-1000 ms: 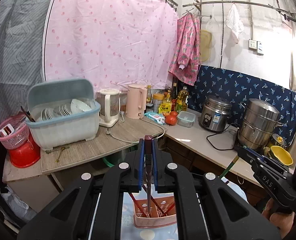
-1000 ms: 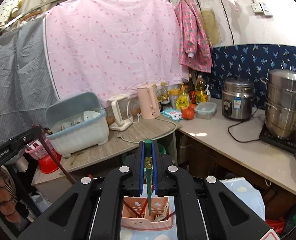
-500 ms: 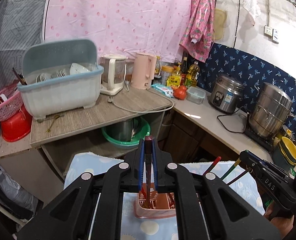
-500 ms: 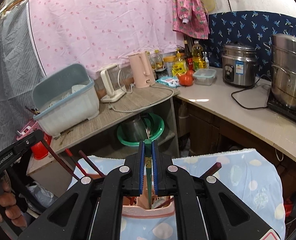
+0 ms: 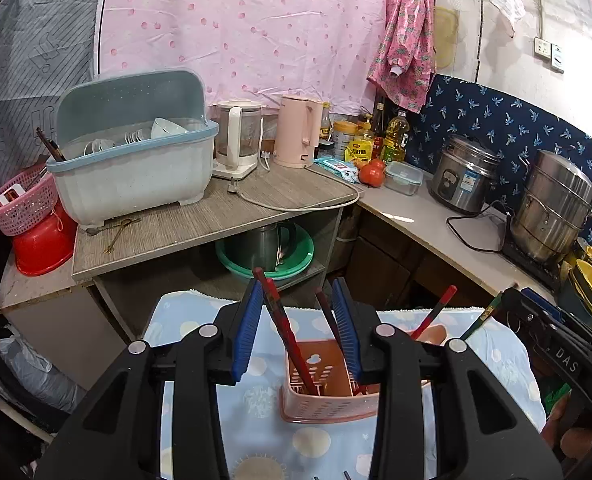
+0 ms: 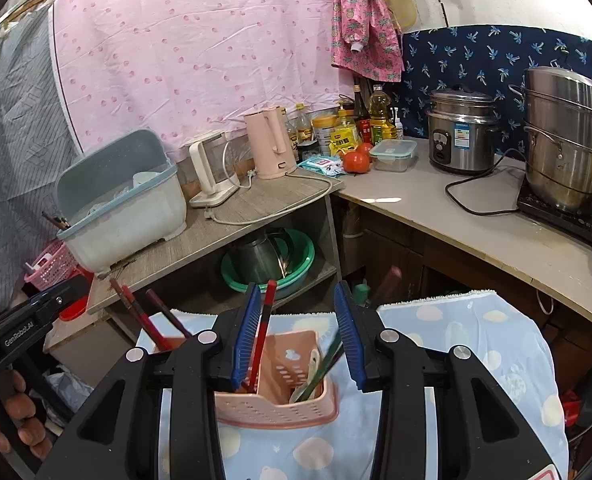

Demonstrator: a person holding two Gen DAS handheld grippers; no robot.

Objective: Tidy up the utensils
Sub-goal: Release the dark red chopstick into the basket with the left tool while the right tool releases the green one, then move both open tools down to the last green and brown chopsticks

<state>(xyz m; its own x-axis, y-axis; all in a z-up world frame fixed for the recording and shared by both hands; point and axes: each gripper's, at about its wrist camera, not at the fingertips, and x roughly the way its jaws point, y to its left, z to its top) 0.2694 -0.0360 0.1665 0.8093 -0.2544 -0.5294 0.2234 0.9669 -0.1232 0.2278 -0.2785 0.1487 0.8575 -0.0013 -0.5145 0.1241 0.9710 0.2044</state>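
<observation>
Pink utensil basket [image 5: 328, 396] below, between spread fingers of left claw [image 5: 298, 328].

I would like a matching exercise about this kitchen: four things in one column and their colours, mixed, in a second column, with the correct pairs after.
Things:
1. kettle
2. basin under the counter
3. utensil holder
4. stacked steamer pot

Colours:
A. green
B. silver metal
C. pale pink
D. salmon pink, with slots

Pairs: 1-C, 2-A, 3-D, 4-B
</observation>
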